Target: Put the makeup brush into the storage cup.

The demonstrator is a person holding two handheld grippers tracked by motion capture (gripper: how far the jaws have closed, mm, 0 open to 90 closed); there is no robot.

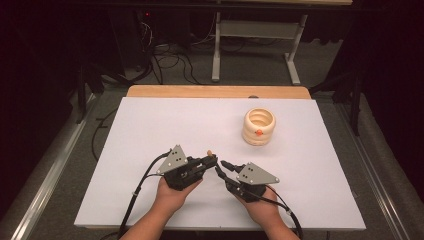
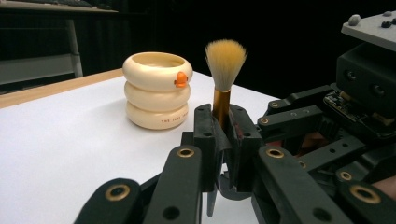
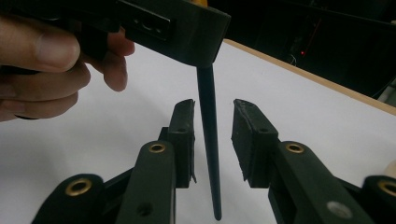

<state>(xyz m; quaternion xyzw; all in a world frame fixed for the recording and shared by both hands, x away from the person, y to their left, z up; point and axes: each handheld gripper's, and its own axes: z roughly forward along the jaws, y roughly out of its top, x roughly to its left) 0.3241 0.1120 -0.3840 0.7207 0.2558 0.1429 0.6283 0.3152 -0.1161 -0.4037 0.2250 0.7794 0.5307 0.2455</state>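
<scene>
Handover of a brush between two hand-held grippers. The left gripper is clamped on the gold metal ferrule of a soft-bristled brush with a tan tuft and a slim dark tapered handle, holding it upright above the table, tuft uppermost. In the right gripper view, that handle hangs between the pads of the right gripper, which stand apart on either side of it without touching; the right gripper is therefore parted around the handle, not yet gripping.

To do this step well, the right gripper should centre the handle between its pads and close squarely on the thicker upper part rather than the thin tip, where it could slip or pivot. The left gripper would best hold steady and release only once the second grip looks firm.

The work surface is a white sheet laid over a light wooden tabletop. A cream ribbed ring-stack pot with a small orange duck-bill knob stands well apart, toward the far right. Beyond the table, the dim room shows grey carpet, trailing cables and the pale legs of another bench.
</scene>
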